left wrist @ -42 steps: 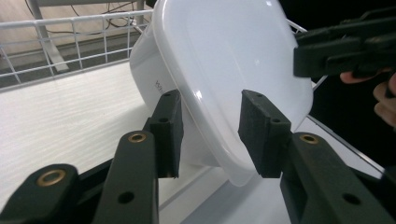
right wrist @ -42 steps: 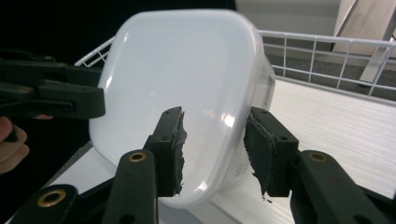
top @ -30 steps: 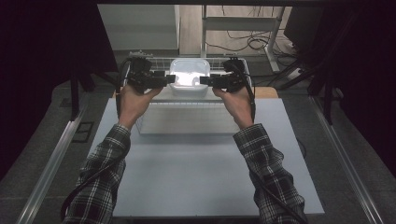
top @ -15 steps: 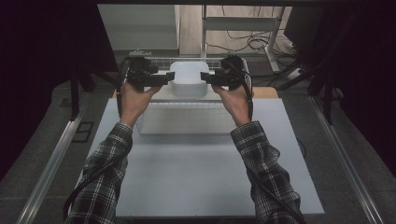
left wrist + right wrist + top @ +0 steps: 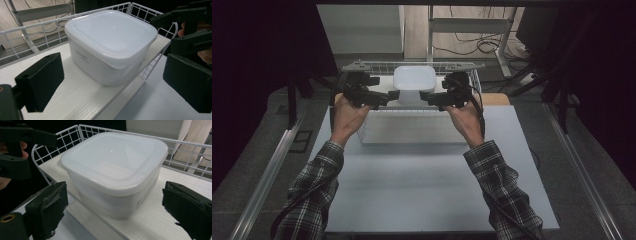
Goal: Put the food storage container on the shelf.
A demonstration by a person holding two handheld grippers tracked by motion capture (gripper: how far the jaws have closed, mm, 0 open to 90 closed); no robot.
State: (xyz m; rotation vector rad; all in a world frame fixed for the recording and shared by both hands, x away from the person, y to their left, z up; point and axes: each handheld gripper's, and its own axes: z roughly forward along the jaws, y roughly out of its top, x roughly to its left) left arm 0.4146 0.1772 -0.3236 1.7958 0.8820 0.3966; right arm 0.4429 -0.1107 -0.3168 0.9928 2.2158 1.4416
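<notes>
Left sleeve (image 5: 314,192): plaid, coming up from seven o'clock in the high view, forearm angled in toward the middle of the table.
Left hand (image 5: 348,111): wrist raised, fist wrapped round the tool at about ten o'clock, knuckles turned toward the shelf.
Left gripper (image 5: 393,94): lying level, nose aimed across at three o'clock; jaws have just been opening and now stand wide apart, the box ahead of them and touching neither pad.
Left pads (image 5: 41,81): one black block low at eight o'clock in the left gripper view, the other at four o'clock, both clear of the box.
Box (image 5: 414,84): white, square, rounded corners, lid on, sitting flat on the shelf at twelve o'clock, between the two tools.
Shelf (image 5: 414,112): white board, raised off the table, wire rail (image 5: 412,65) behind the box and round the ends.
Right gripper (image 5: 426,97): level too, nose aimed at nine o'clock, mirroring its partner; jaws have just been opening, now spread wide, no contact with the box.
Right pads (image 5: 48,206): frayed black blocks at seven and four o'clock in the right gripper view, box standing free between them.
Right hand (image 5: 463,116): gripping from two o'clock, wrist cocked up.
Right sleeve (image 5: 504,192): plaid, in from five o'clock.
Table (image 5: 412,200): pale grey top, under both forearms.
</notes>
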